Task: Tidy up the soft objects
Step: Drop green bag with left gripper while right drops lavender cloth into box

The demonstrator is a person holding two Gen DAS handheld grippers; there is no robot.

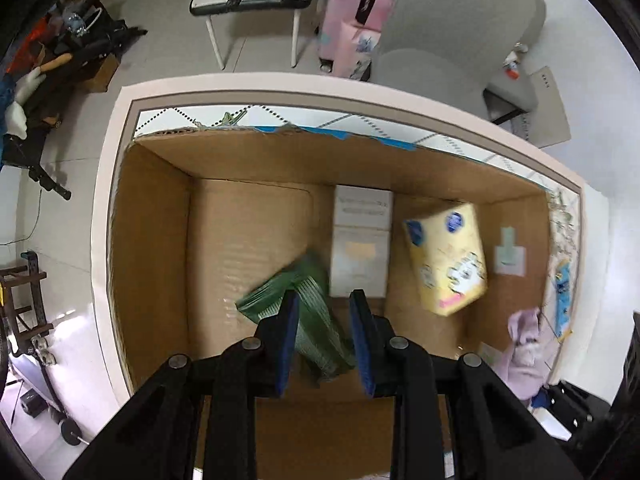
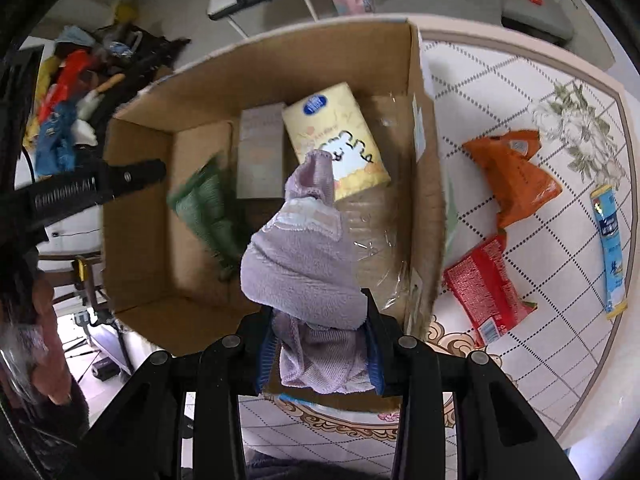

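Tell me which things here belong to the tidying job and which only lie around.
Job:
- cardboard box
- purple cloth, held by the right hand-held gripper
- green cloth, held by the left hand-held gripper

Lying around:
- orange packet
- red packet
- blue stick packet
- pink suitcase

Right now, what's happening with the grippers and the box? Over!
Left gripper shut on green ribbed cloth, over open cardboard box. Right gripper shut on lilac fleecy cloth, above the box. Yellow tissue pack inside; nothing blocking.
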